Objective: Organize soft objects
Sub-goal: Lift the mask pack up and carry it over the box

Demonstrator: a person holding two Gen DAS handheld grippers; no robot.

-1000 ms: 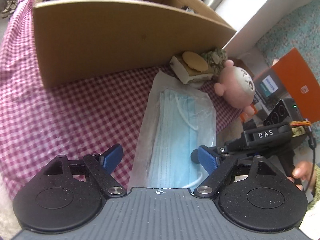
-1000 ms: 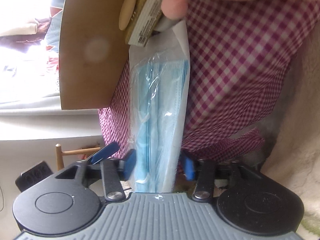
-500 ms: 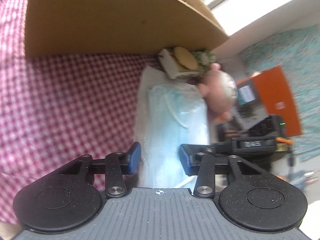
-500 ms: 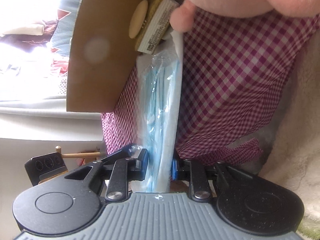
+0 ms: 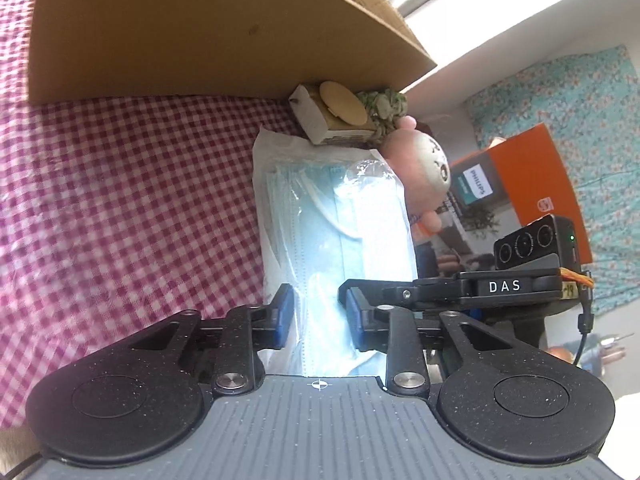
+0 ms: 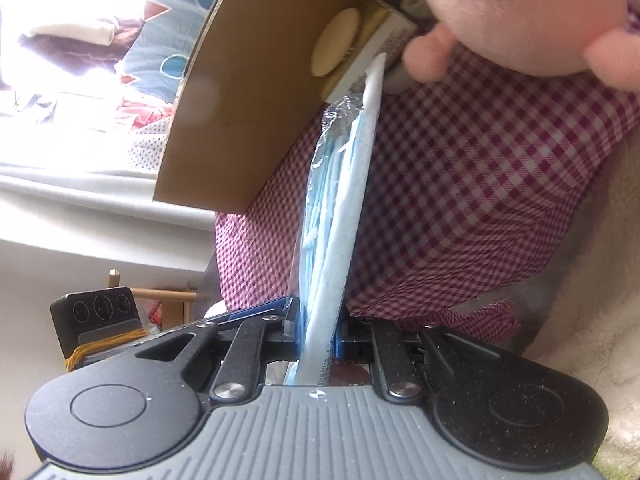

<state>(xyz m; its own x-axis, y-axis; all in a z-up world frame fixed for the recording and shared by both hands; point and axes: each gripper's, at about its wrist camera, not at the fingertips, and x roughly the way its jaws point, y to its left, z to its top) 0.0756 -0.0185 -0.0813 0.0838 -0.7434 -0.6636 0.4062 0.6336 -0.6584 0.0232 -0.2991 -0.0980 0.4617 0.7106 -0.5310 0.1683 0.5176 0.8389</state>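
A: where's the mask pack (image 5: 336, 216) sitting?
B: on the checked cloth (image 5: 120, 184), in front of the cardboard box (image 5: 200, 32), pink plush (image 5: 420, 168) by its far end.
A: and the grippers?
B: left gripper (image 5: 316, 314) pads straddle its near end, can't tell if they pinch. right gripper (image 6: 316, 330) is clamped on the pack's edge.

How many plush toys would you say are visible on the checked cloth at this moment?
1. The pink plush toy lies at the far end of the mask pack, beside the small box near the cardboard box. Others may be hidden inside that box.
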